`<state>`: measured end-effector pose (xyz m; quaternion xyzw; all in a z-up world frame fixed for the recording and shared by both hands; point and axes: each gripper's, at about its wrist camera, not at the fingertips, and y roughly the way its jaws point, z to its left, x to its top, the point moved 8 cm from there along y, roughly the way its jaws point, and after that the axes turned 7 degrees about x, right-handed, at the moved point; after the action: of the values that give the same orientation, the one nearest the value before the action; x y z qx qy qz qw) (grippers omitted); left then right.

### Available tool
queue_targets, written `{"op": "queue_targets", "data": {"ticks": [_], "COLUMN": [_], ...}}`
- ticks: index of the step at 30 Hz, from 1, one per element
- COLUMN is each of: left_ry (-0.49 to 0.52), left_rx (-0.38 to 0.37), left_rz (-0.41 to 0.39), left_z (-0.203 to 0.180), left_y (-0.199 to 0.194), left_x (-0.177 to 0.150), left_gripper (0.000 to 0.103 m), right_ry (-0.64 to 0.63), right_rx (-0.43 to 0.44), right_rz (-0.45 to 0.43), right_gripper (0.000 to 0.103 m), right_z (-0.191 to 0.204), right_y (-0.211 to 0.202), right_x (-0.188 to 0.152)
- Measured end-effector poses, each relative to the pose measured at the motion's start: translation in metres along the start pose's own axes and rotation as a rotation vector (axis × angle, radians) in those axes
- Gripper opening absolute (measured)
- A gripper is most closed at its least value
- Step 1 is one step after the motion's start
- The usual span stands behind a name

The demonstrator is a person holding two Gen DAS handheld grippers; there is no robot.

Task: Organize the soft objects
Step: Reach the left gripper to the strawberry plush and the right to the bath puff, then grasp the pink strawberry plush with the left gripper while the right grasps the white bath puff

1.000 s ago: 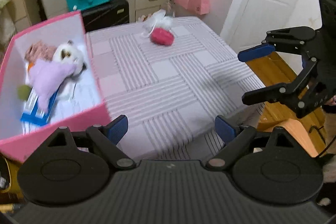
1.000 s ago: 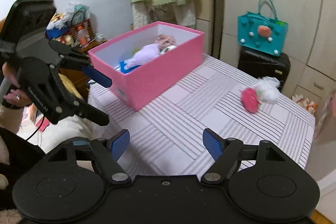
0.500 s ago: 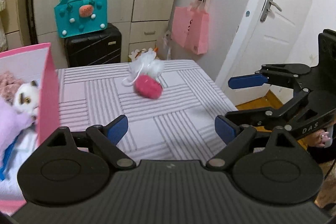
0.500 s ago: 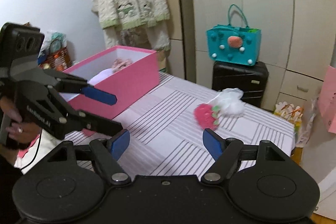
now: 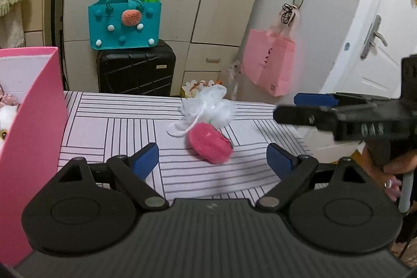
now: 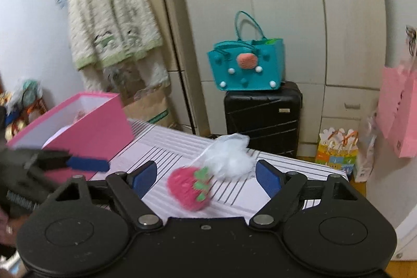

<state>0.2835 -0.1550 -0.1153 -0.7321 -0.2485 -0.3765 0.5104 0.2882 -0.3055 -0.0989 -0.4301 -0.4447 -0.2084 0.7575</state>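
Note:
A pink plush strawberry (image 5: 209,145) lies on the striped table (image 5: 109,127), touching a white mesh pouf (image 5: 213,108) just behind it. My left gripper (image 5: 211,160) is open and empty, its blue pads framing the strawberry from the near side. The right gripper (image 5: 299,108) comes in from the right, a hand on its handle. In the right wrist view my right gripper (image 6: 206,177) is empty and its jaws are opening, with the strawberry (image 6: 186,188) and pouf (image 6: 229,158) just ahead. The pink box (image 5: 31,134) holds plush toys at the left.
A teal bag (image 5: 125,22) sits on a black suitcase (image 5: 135,69) behind the table. A pink paper bag (image 5: 268,64) hangs by the white door (image 5: 378,56). A fluffy cardigan (image 6: 112,14) hangs at the back left. The table's far and right edges lie close behind the toys.
Both grippers have swung away from the pink box and closer to the strawberry and pouf, which now sit larger and centred. The box has slid to the left edge. The right jaws stand slightly wider.

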Motion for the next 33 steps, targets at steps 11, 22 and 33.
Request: {"op": "queue_targets", "data": {"ticks": [11,22,33], "left_ry": [-0.009,-0.036,-0.101], "left_rx": [-0.026,0.038,0.06], "left_rz": [0.121,0.078,0.113], "left_z": [-0.017,-0.015,-0.006], "left_y": [0.055,0.077,0.104], "left_x": [-0.01,-0.005,-0.004], "left_gripper": [0.086,0.072,0.068], "right_ry": [0.217,0.229,0.204], "right_rx": [0.114,0.124,0.141], "right_rz": [0.11,0.194,0.191], "right_gripper": [0.086,0.086,0.067], "right_z": [-0.041,-0.053,-0.061], "right_y": [0.071,0.119,0.139], "right_x": [0.013,0.001,-0.005]}}
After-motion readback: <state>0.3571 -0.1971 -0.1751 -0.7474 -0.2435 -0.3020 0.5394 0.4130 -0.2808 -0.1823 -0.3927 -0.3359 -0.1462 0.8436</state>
